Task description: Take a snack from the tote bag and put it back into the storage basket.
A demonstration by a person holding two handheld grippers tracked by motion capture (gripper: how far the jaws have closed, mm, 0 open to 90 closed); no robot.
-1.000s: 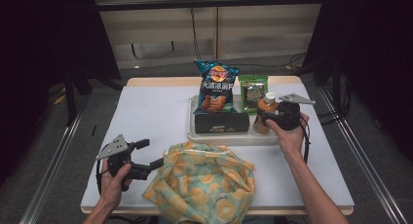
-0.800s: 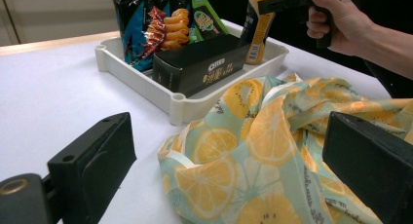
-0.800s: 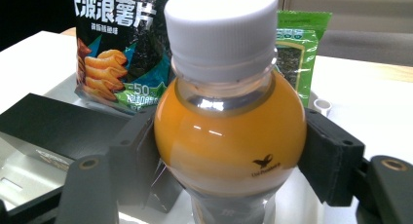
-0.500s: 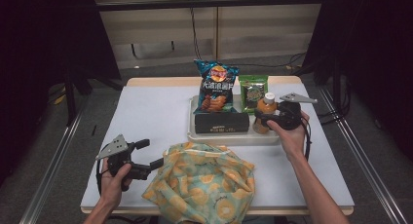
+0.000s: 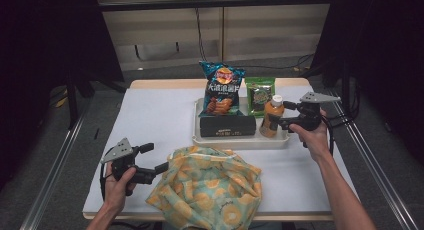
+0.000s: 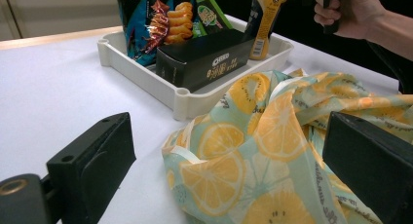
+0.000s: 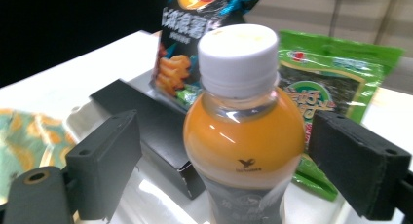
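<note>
An orange drink bottle with a white cap stands upright in the right end of the white tray. My right gripper is just right of it. Its jaws have just been opening and stand wide on either side of the bottle, with the pads clear of it. A fruit-print cloth bag lies crumpled at the table's front. My left gripper rests open at the bag's left edge, the cloth lying between its jaws.
The tray also holds a blue chips bag, a green snack packet and a black box. The white table top stretches left of the tray.
My right gripper's jaws have spread apart from the bottle and the hand has drawn back to the right. The bottle stays upright in the tray. The left gripper has not moved.
</note>
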